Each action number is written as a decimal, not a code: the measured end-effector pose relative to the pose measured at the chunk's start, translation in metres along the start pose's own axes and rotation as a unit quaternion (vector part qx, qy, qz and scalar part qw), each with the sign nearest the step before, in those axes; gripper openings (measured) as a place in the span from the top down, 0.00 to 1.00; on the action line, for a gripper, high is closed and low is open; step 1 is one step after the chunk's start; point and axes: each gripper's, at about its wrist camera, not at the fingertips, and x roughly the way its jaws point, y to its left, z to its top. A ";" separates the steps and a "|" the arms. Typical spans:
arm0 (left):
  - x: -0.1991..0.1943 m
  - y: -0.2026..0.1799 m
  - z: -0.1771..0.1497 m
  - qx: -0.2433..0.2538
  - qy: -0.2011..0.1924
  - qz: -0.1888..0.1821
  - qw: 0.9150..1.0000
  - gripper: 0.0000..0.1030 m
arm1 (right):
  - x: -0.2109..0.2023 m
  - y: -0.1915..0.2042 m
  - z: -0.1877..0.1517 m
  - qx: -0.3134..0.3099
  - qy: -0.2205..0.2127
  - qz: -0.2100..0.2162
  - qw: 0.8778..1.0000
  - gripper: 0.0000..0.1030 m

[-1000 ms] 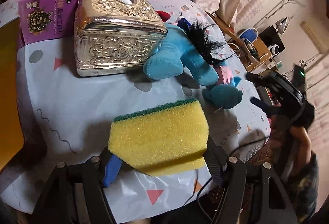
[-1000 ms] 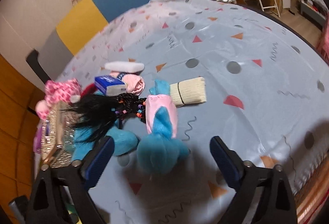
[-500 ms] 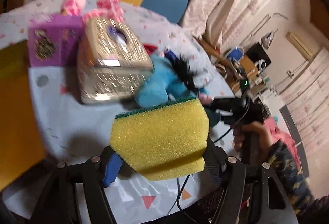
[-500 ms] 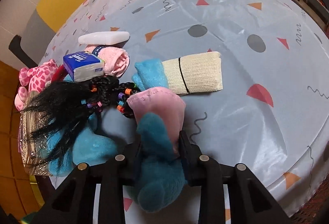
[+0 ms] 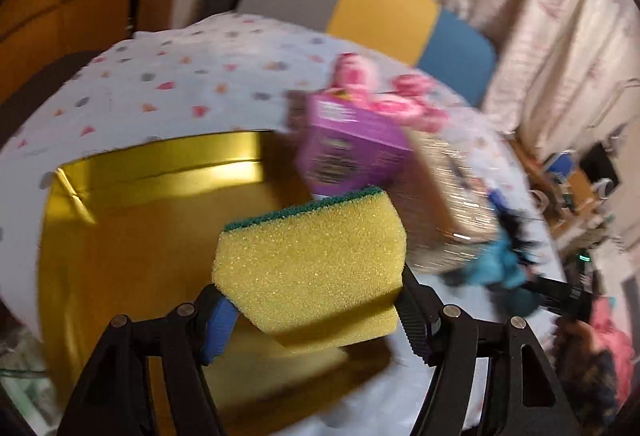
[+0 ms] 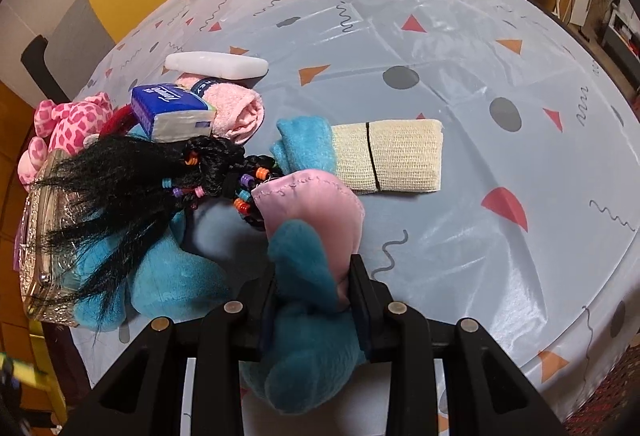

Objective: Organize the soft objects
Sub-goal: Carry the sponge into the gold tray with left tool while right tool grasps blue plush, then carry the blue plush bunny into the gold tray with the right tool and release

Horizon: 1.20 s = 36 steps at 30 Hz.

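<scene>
A round table (image 6: pixel 460 84), covered by a pale blue cloth printed with triangles and dots, is seen from both wrist cameras. In the left view, a large gold-coloured tray (image 5: pixel 132 236) is shown lying on the near side of the table, its raised rim catching the light. Behind it, a striped chair back (image 5: pixel 360 8) in grey, yellow and blue is set against the table's far edge.

A blue plush toy (image 6: pixel 304 336) with black braided hair and coloured beads is sprawled at the table's near edge in the right view; one of its limbs is pinched between the closed fingers of the right gripper (image 6: pixel 312 288). A silver embossed box (image 6: pixel 40 256) is pressed up against the toy on the left. A yellow sponge (image 5: pixel 312 264) with a green scouring layer is clamped in the left gripper (image 5: pixel 316 310) and held in the air above the tray's right side (the view is motion-blurred).

A purple carton (image 5: pixel 352 152) is seen beyond the sponge, with a pink spotted plush (image 6: pixel 68 120) behind it. A cream rolled bandage (image 6: pixel 392 156) with a black band is laid beside a blue cloth (image 6: pixel 304 144). A rolled pink towel (image 6: pixel 236 112), a tissue packet (image 6: pixel 172 112) and a white bar (image 6: pixel 216 65) are grouped further back.
</scene>
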 end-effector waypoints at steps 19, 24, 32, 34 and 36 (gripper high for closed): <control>0.066 0.056 0.066 -0.056 -0.011 0.102 0.993 0.03 | 0.006 0.006 0.004 -0.010 -0.001 -0.011 1.000 0.69; 0.030 0.034 0.033 -0.027 -0.053 0.131 0.990 0.03 | 0.008 0.012 0.004 -0.024 -0.002 -0.019 1.000 0.69; -0.009 -0.005 -0.035 0.006 -0.106 0.151 0.983 0.00 | 0.002 0.015 0.002 -0.032 -0.015 -0.021 0.999 0.75; -0.015 -0.009 -0.044 0.001 -0.112 0.143 0.983 0.00 | -0.003 0.015 0.002 -0.032 -0.026 -0.018 0.999 0.75; -0.020 -0.012 -0.052 -0.004 -0.117 0.147 0.982 0.00 | -0.009 0.016 0.002 -0.033 -0.043 -0.024 0.998 0.76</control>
